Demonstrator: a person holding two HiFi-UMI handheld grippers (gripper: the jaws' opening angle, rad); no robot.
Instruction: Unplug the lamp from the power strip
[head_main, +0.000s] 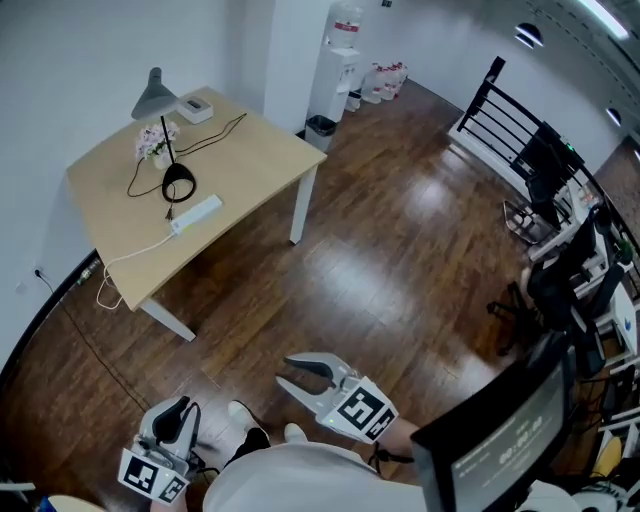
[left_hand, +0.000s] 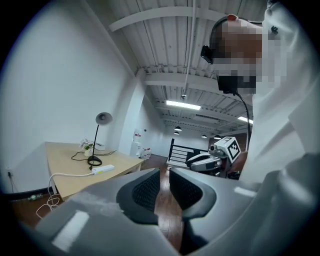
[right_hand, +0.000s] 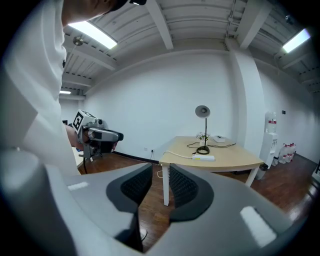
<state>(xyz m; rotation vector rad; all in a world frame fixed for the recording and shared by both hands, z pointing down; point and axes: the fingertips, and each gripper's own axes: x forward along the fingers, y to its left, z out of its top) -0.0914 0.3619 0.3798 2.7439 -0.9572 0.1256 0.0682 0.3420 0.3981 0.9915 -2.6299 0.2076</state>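
Gaping wide and empty, the right gripper (head_main: 284, 369) grips nothing; the left gripper (head_main: 176, 410) is nearly clamped, also empty. The lamp (head_main: 166, 140) stands on the table (head_main: 260, 150), well apart at 11 o'clock, with the power strip (head_main: 197, 213) at 5 o'clock of its base.

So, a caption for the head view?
Left gripper and right gripper, far from a light wooden table with grey desk lamp and white power strip.
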